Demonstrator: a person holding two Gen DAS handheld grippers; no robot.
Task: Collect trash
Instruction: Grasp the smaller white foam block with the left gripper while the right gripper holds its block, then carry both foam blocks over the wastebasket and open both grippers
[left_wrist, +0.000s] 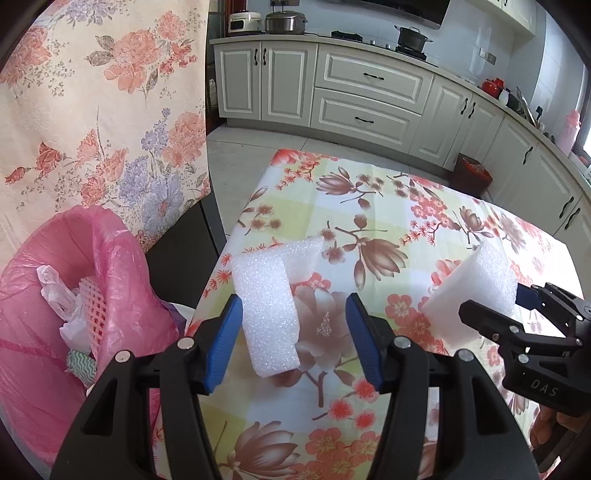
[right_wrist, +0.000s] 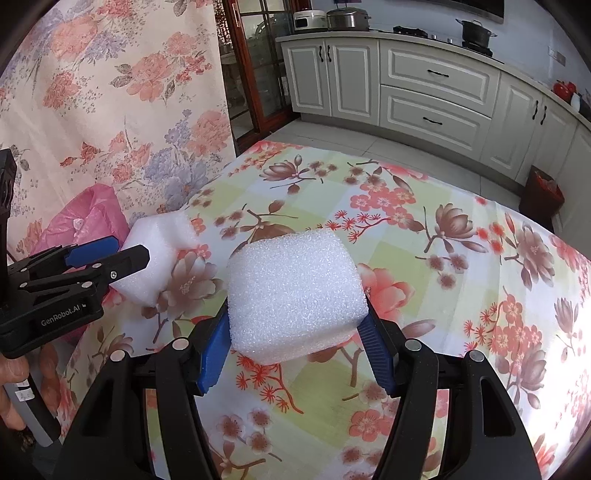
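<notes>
Kitchen cabinets (left_wrist: 369, 92) run along the back wall, and a table under a floral tablecloth (left_wrist: 388, 229) fills the foreground. At about nine o'clock off the table's edge stands a bin lined with a pink bag (left_wrist: 122, 258), already holding wrappers and a pink fruit net.

Both tongs carry foam. The right gripper (right_wrist: 295, 332) has its blue pads pressed against the two sides of a chunky white foam block (right_wrist: 295, 284), jaws roughly half spread around it. The left gripper (left_wrist: 291, 332) stands about half open too; a bent foam strip (left_wrist: 266, 295) lies between its jaws, against the pad at nine o'clock, while the pad at three o'clock stands clear of it in its own view, so I cannot tell whether that grip is firm.

Pick-up looks done; carrying to the bin is in hand. Next, each piece must swing toward nine o'clock, over the bag's mouth, before the jaws spread.
</notes>
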